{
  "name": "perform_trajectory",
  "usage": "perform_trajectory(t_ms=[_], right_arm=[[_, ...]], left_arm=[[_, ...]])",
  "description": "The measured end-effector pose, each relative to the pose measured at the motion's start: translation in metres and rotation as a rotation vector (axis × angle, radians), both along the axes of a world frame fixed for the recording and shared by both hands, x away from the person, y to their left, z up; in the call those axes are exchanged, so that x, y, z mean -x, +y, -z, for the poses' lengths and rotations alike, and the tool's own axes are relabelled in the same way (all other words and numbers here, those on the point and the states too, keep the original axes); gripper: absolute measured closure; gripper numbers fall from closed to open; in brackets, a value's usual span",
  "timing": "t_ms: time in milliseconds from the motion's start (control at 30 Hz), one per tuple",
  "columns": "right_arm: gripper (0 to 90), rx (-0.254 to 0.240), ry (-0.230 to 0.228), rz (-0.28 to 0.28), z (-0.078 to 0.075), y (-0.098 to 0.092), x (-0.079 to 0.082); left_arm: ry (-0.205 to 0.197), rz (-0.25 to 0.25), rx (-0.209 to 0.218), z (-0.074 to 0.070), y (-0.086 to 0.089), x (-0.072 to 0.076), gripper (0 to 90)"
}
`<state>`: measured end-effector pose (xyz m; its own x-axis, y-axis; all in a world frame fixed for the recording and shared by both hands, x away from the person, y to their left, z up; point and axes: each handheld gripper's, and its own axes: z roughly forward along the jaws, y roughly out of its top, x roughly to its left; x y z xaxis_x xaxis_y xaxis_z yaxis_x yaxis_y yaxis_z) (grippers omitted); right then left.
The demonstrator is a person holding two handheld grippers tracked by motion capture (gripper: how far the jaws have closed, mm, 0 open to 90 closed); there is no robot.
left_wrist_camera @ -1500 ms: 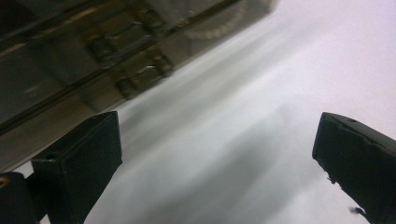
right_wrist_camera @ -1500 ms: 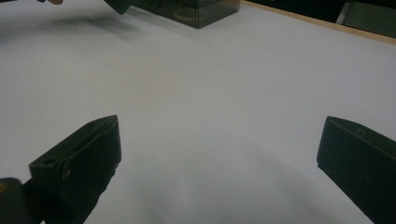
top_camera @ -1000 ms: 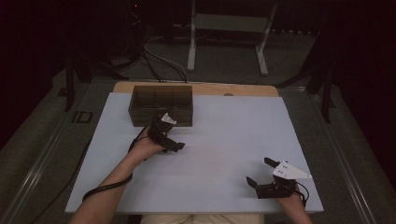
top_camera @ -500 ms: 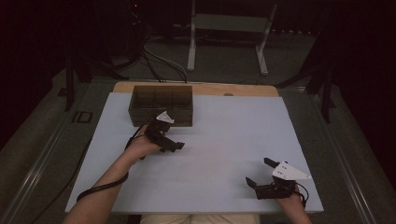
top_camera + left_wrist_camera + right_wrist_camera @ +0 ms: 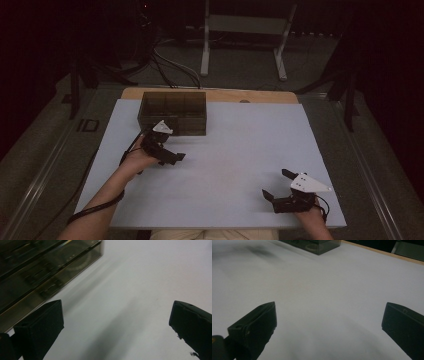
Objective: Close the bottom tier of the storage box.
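Note:
A dark see-through box (image 5: 172,112) with inner dividers stands at the back left of the white table top (image 5: 240,150). My left gripper (image 5: 172,157) hovers just in front of the box, held in a hand. In the left gripper view its jaws stand wide apart, so the left gripper (image 5: 117,307) is open over bare table with the box (image 5: 37,277) at upper left. My right gripper (image 5: 275,183) rests near the front right edge. It is open too, and the right gripper (image 5: 329,306) has nothing between its jaws, with the box (image 5: 317,245) far ahead.
A wooden edge (image 5: 250,95) shows behind the white sheet. Beyond the table lie cables (image 5: 165,65) and a metal stand (image 5: 242,45) on a dark floor. A cable (image 5: 95,210) trails from the left forearm off the table's front left.
My left gripper has drifted slightly left, staying just in front of the box. The right gripper has not moved.

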<state>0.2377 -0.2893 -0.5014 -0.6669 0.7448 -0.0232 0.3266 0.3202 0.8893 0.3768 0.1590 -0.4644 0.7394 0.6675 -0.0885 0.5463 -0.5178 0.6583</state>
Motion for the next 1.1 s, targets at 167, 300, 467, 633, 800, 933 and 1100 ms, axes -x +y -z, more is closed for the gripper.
perform_trajectory(t_ms=[167,300,467,633,800,933,1100], right_arm=[[0.0,0.0,-0.001,-0.001,0.0,0.0,-0.001],[0.0,0.003,-0.002,-0.006,0.0,0.002,0.0],[0.0,-0.002,-0.005,-0.002,-0.001,0.0,0.0],[0.0,0.001,-0.003,-0.004,0.0,0.001,0.0],[0.0,0.001,-0.002,-0.002,0.0,0.001,0.0],[0.0,0.002,0.0,-0.001,0.0,0.001,0.0],[0.0,0.002,-0.001,-0.002,0.0,0.001,0.0]], left_arm=[[-0.009,-0.024,-0.003,-0.001,0.012,0.011,1.0],[-0.009,-0.05,0.005,0.0,0.023,0.017,1.0],[-0.016,-0.081,0.007,0.005,0.035,0.026,1.0],[-0.016,-0.114,0.002,0.016,0.047,0.036,1.0],[-0.027,-0.17,0.005,0.026,0.056,0.046,1.0],[-0.037,-0.185,-0.003,0.031,0.061,0.054,1.0],[-0.061,-0.215,-0.025,0.039,0.065,0.067,1.0]])
